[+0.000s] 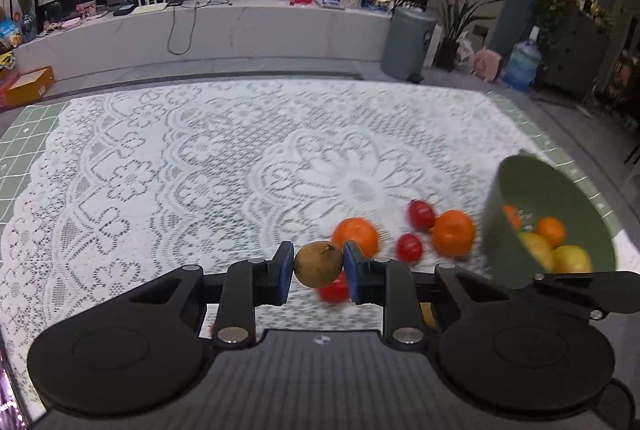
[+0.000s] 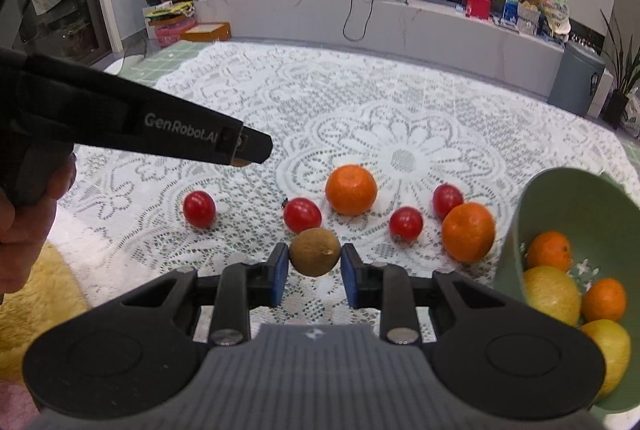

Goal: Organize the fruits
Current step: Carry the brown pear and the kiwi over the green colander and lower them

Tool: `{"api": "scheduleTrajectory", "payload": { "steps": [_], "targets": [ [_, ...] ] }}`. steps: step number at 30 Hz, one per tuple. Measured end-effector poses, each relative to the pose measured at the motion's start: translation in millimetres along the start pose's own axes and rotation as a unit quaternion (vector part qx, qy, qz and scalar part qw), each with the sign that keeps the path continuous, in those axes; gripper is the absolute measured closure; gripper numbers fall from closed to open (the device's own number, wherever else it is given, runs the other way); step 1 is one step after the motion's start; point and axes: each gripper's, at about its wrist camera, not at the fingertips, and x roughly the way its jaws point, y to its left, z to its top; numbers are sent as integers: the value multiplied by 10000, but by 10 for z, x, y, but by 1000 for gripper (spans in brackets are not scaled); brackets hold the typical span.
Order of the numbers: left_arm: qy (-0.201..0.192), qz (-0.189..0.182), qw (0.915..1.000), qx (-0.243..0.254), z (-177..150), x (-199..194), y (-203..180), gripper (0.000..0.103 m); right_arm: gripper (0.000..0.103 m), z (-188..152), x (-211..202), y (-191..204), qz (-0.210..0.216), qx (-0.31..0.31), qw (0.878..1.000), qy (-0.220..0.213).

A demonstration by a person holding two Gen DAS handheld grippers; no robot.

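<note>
A white lace cloth (image 2: 360,102) covered the counter, and every place below is given from the green plastic bowl (image 2: 568,198) that stood tilted at the cloth's right edge. Inside the bowl lay two yellow lemons (image 2: 550,292) and two small orange mandarins (image 2: 549,250). Just left of the bowl sat a loose orange mandarin (image 2: 468,232), with a second one (image 2: 351,189) farther left. Four small red cherry tomatoes (image 2: 406,223) were scattered among and beyond them, the farthest (image 2: 199,208) well to the left. The right gripper (image 2: 314,280), left of the bowl and above the cloth, had its blue-padded fingers (image 2: 279,278) pinching a small round brown fruit (image 2: 315,251). The left gripper (image 1: 318,276), held in a person's hand (image 2: 24,226) far left of the bowl, pinched another small round brown fruit (image 1: 319,264) between its fingers (image 1: 285,272).
</note>
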Motion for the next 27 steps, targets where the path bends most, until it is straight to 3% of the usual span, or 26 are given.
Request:
{"api": "scheduleTrajectory", "payload": {
  "steps": [14, 27],
  "targets": [
    [-258, -509, 9980, 253, 14, -313, -490, 73, 78, -50, -632, -461, -533, 275, 9960, -661],
    [-225, -965, 9918, 805, 66, -194, -1127, 73, 78, -166, -957, -1165, -1390, 355, 9880, -567]
  ]
}}
